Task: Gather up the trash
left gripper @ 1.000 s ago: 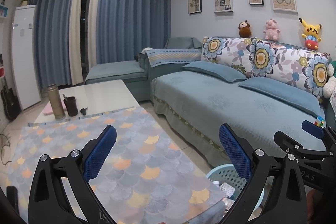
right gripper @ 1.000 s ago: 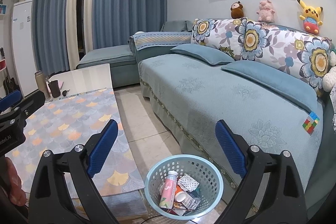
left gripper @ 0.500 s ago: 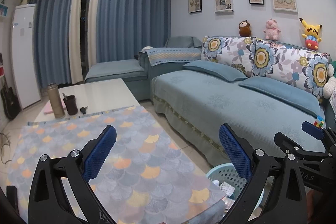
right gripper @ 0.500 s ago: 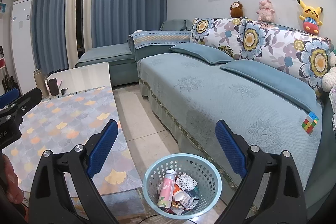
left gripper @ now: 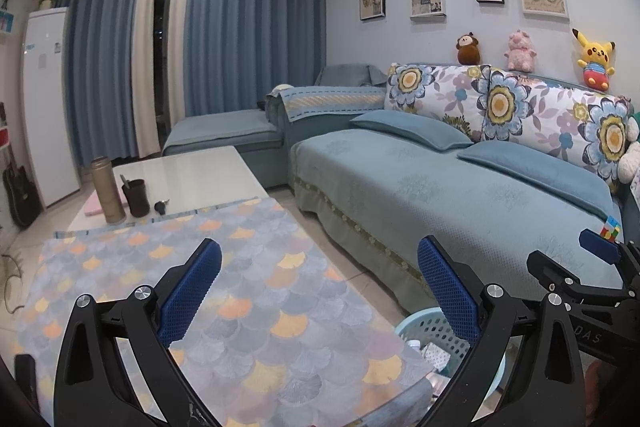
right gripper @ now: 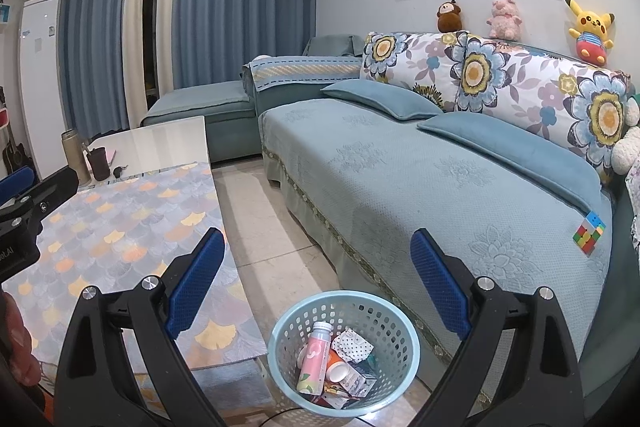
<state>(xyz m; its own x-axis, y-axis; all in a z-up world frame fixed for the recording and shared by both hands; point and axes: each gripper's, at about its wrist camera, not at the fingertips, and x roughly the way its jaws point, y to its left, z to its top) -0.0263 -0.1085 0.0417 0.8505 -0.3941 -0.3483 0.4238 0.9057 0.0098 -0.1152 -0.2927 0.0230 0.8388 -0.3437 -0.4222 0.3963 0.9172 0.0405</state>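
We hold both tools apart and empty: the left gripper (left gripper: 320,291) hangs over the scallop-patterned grey and orange tablecloth (left gripper: 224,291) with its blue pads spread wide, and the right gripper (right gripper: 316,283) is likewise released, poised above the floor by the sofa with nothing between its fingers.

The trash sits in the pale blue perforated plastic basket (right gripper: 404,331) on the tiled floor, between the table's corner and the teal sofa (right gripper: 400,187). Inside we see a pink and white bottle (right gripper: 314,359), a dotted white wrapper (right gripper: 354,345), and a small carton; further scraps lie beneath, too jumbled for us to name.

We judge the collecting nearly or wholly done: the patterned cloth shows no litter. What stays on the far white tabletop, a bronze flask (left gripper: 106,191), a dark cup (left gripper: 136,193) and keys, looks like belongings, not rubbish. A multicoloured puzzle cube (right gripper: 588,237) rests on the sofa seat; probably a toy, not waste.
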